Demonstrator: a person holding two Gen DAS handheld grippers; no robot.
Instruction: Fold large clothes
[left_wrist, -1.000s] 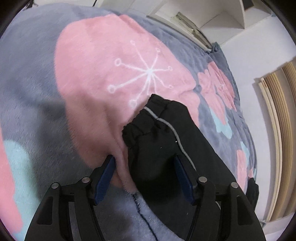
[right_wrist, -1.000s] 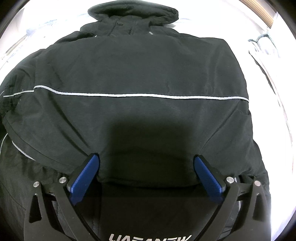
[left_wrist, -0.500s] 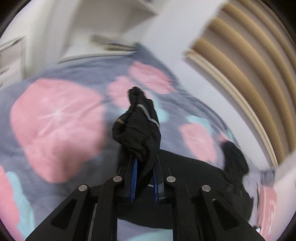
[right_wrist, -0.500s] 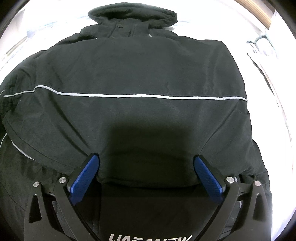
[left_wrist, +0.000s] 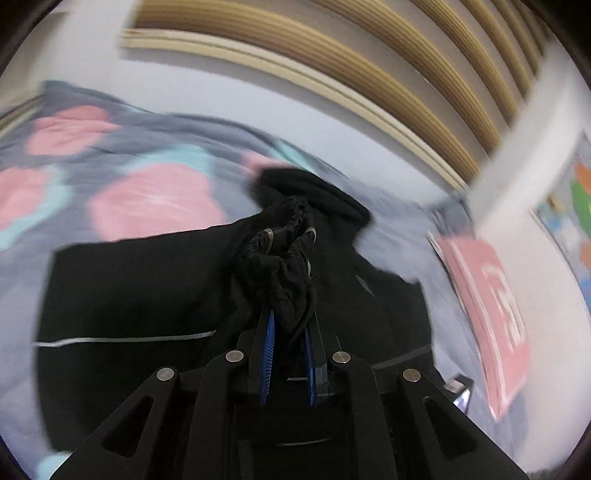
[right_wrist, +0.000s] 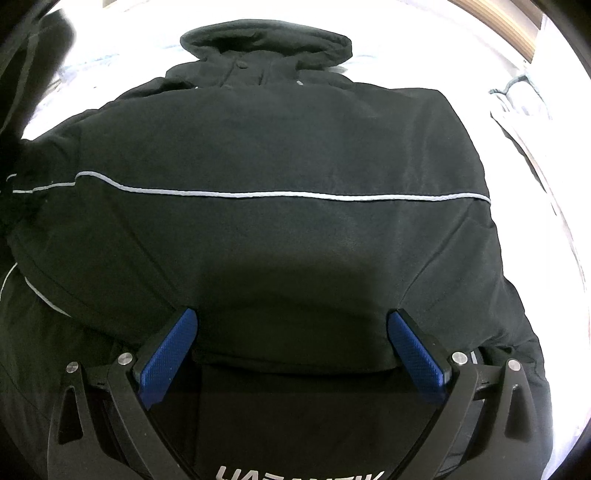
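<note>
Above the jacket, left gripper clamps its cuff.

A bed lay ahead of the tool, covered by a grey blanket printed with pink and pale blue shapes. A black jacket lay spread flat on it, directly beneath the tool, hood farthest away.

My left tool has blue pads on black fingers, as does my right tool. The jacket ahead of my right tool is black with a thin pale grey stripe across it. Beyond my left tool the blanket is grey with pink and light turquoise blotches, under tan slats.
</note>
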